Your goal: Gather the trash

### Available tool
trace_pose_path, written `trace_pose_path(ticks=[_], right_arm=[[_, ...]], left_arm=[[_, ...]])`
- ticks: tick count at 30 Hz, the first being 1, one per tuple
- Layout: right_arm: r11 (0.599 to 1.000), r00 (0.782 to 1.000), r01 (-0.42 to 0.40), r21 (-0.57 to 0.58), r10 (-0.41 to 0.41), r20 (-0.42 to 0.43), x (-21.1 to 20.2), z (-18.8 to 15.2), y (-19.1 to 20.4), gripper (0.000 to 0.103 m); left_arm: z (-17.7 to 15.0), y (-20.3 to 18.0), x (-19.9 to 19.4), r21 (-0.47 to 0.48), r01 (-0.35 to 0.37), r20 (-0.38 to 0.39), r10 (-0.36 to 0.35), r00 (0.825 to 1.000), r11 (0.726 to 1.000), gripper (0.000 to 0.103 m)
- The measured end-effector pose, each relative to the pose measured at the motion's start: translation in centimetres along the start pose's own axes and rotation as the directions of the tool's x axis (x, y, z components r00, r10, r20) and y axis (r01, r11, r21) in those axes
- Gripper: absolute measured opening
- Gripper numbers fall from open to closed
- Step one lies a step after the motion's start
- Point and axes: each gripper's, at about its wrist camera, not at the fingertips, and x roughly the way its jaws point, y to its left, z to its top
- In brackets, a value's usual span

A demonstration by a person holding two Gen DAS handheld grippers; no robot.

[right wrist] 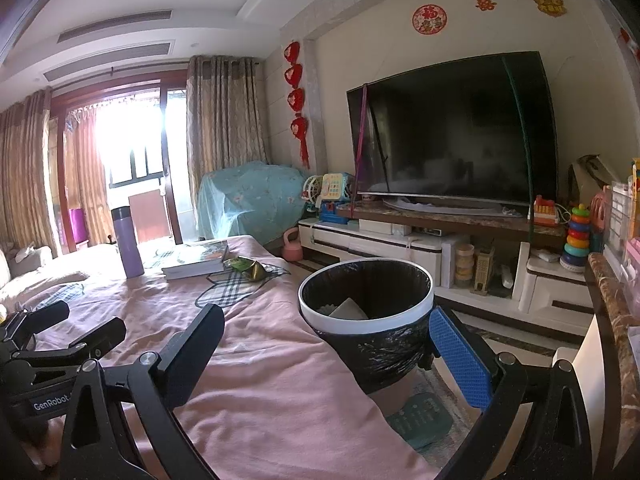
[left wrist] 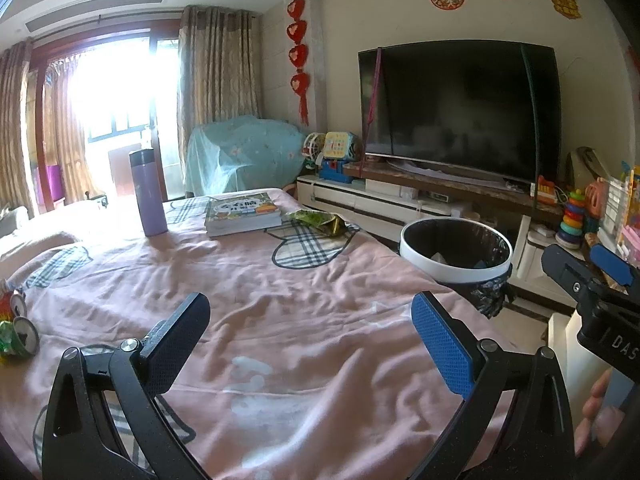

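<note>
Since both tongs hang empty over the pink sheet (left wrist: 280,320), the step in hand looks like choosing the next piece of trash, and it would go best by taking the nearest first. The left tongs (left wrist: 312,336) are spread wide, gripping and touching nothing; the right tongs (right wrist: 328,356) are likewise spread wide and empty, with the bin framed between their pads (it stands beyond them, not in their grasp). Nearest the left tongs, at the left edge of the bed, lie crushed drink cans (left wrist: 18,330); a flat, sideways approach with one pad either side of a can should keep it from rolling. Just off the bed's right edge stands the lined trash bin (right wrist: 366,300), already holding some scraps. Farther on, near the far right corner of the bed, a crumpled green snack wrapper (left wrist: 320,222) lies beside a stack of books (left wrist: 242,212), with a purple thermos flask (left wrist: 147,192) to their left.
</note>
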Motion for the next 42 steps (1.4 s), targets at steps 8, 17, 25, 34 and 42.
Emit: trace_pose_path(ticks=[8, 17, 25, 34, 42], right_arm=[[1.000, 1.000, -0.006, 0.000, 0.006, -0.009, -0.01, -0.09, 0.38, 0.103], [1.000, 1.000, -0.007, 0.000, 0.007, -0.010, 0.03, -0.06, 0.47, 0.103], [1.000, 1.000, -0.010, 0.001, 0.010, -0.012, 0.02, -0.05, 0.49, 0.103], [1.000, 1.000, -0.013, 0.004, 0.013, -0.014, 0.05, -0.06, 0.60, 0.103], [1.000, 1.000, -0.022, 0.009, 0.022, -0.010, 0.09, -0.13, 0.87, 0.103]], left_arm=[[-0.05, -0.11, -0.05, 0.000, -0.002, -0.001, 0.002, 1.000, 1.000, 0.103], [-0.03, -0.11, -0.08, 0.000, 0.000, -0.001, 0.000, 1.000, 1.000, 0.103], [-0.16, -0.31, -0.18, 0.006, 0.003, -0.005, -0.003, 1.000, 1.000, 0.103], [-0.08, -0.42, -0.28, 0.008, 0.007, -0.010, -0.007, 1.000, 1.000, 0.103], [0.08, -0.42, -0.21, 0.011, 0.013, -0.009, -0.013, 1.000, 1.000, 0.103]])
